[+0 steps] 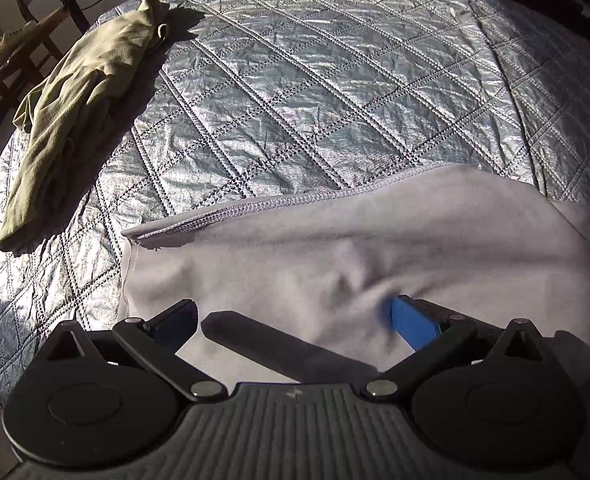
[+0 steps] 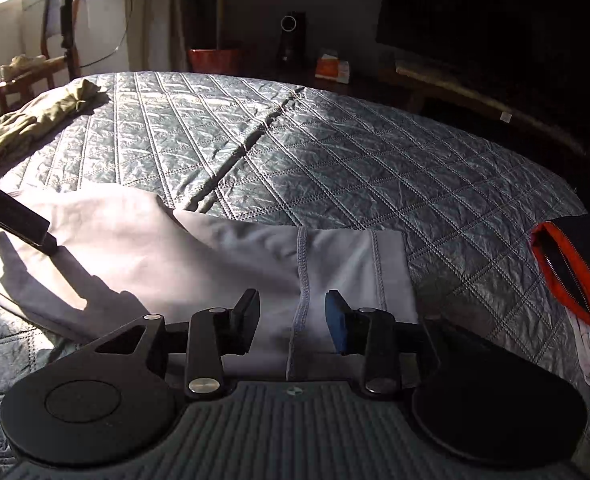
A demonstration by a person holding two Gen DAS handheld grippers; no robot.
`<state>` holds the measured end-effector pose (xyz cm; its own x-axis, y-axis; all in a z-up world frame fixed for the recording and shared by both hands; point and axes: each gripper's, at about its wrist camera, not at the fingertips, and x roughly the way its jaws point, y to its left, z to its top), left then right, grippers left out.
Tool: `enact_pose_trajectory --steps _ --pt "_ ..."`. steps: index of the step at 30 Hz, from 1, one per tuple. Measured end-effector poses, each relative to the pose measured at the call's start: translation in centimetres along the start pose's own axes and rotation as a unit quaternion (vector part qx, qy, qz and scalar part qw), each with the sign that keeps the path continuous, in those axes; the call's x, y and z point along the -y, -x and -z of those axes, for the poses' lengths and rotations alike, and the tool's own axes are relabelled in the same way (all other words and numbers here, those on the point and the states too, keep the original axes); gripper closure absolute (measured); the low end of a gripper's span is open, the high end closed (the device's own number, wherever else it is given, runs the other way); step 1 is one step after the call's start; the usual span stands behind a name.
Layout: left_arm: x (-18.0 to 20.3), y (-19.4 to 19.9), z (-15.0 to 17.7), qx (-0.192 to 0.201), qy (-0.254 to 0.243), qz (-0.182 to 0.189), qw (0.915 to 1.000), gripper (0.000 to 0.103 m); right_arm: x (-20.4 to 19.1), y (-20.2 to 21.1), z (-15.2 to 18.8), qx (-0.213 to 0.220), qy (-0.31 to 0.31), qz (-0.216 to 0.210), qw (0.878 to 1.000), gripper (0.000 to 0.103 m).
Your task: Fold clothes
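Landmark for all places: the grey garment, which lies partly flattened on the near part of the quilt, its stitched hem along the far side in the left wrist view. Far left of the garment, well apart from it near the quilt's edge, lies an olive garment, bunched lengthwise, not in play for this step. Left gripper stands over the garment's left part, pointing steeply down; jaws spread wide, cloth beneath them but nothing pinched (the blue pad seems to touch or dent the cloth, cannot tell for certain). In the right wrist view one dark finger of it casts a long shadow on the cloth. Right gripper sits over the garment's right end, straddling a seam that runs toward the camera; jaws parted about halfway, pads clear of the fabric, so nothing is held. Right of the garment, apart from it at the quilt's edge, lies a dark jacket with orange lining and an open zip. Judgement: the step in hand looks like setting down and smoothing between folds. To do it well: flatten the crease in the middle of the garment first, then take both near corners at matching spots, pinching only the upper layers. Lift evenly and lay edge to hem without dragging the quilt. Risk: uneven grips skew the fold.
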<state>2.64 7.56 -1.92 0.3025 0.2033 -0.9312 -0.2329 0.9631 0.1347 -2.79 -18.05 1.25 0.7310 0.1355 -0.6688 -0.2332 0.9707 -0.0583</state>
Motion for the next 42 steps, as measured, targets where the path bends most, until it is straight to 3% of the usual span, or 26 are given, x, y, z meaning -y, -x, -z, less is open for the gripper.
enact_pose_trajectory --steps 2,3,7,8,11,14,18,21,24,28,32,33,34,37,39,42 --pt "-0.1 0.1 0.0 -0.001 0.009 -0.007 0.9999 0.000 0.4 -0.2 -0.9 0.011 0.000 0.032 0.999 0.041" --pt "-0.1 0.2 0.0 0.000 0.012 -0.013 0.9998 0.000 0.7 -0.8 -1.2 0.009 -0.002 0.037 0.999 0.042" --pt "1.5 1.2 -0.4 0.020 -0.006 -0.006 0.9998 0.001 1.6 -4.6 -0.5 -0.034 -0.018 0.035 0.999 0.067" --pt "1.9 1.4 -0.6 0.025 -0.008 0.000 0.9996 0.002 1.5 -5.6 0.0 -0.051 -0.012 0.035 0.998 0.068" --pt "3.6 2.3 -1.1 0.055 -0.029 0.014 0.9980 0.001 1.7 -5.8 0.7 -0.034 -0.032 0.029 0.999 0.070" --pt "5.5 1.7 -1.8 0.039 -0.058 0.036 0.9969 0.001 1.8 -5.6 0.6 -0.041 -0.035 0.027 0.998 0.070" --pt "5.6 -0.1 -1.8 0.003 -0.030 0.039 0.9988 0.000 1.8 -4.5 -0.5 -0.016 -0.035 0.023 0.999 0.070" --pt "4.9 -0.2 -1.8 0.015 -0.022 0.028 0.9992 0.000 1.8 -5.8 -0.6 -0.037 -0.024 0.018 0.999 0.070" --pt "3.5 -0.3 -1.5 0.018 0.000 0.027 0.9995 0.000 3.2 -5.8 0.5 -0.039 -0.066 0.007 0.997 0.072" --pt "0.4 -0.3 -0.9 0.020 0.060 0.000 0.9980 0.000 4.1 -4.4 1.6 -0.040 -0.090 0.018 0.995 0.091" --pt "-3.6 -0.1 -0.5 0.020 0.148 -0.056 0.9872 0.000 3.0 -4.0 1.5 -0.054 -0.040 0.041 0.997 0.092" --pt "-4.4 0.0 -0.5 0.021 0.164 -0.068 0.9838 0.000 2.6 -3.8 1.1 -0.046 -0.031 0.043 0.998 0.091" --pt "-5.2 0.0 -0.5 0.022 0.181 -0.081 0.9800 0.003 2.0 -3.4 0.5 -0.032 -0.024 0.041 0.998 0.084" --pt "-5.5 0.9 -1.0 0.039 0.195 -0.079 0.9768 0.004 0.3 -2.7 -1.3 0.005 0.005 0.037 0.999 0.081" --pt "-4.0 1.6 -1.5 0.055 0.171 -0.069 0.9813 0.004 -0.9 -3.6 -2.2 0.010 0.036 0.031 0.999 0.081" --pt "-0.3 1.8 -2.4 0.067 0.107 -0.051 0.9907 0.002 -0.9 -6.2 -2.3 -0.015 0.033 0.023 0.999 0.081"
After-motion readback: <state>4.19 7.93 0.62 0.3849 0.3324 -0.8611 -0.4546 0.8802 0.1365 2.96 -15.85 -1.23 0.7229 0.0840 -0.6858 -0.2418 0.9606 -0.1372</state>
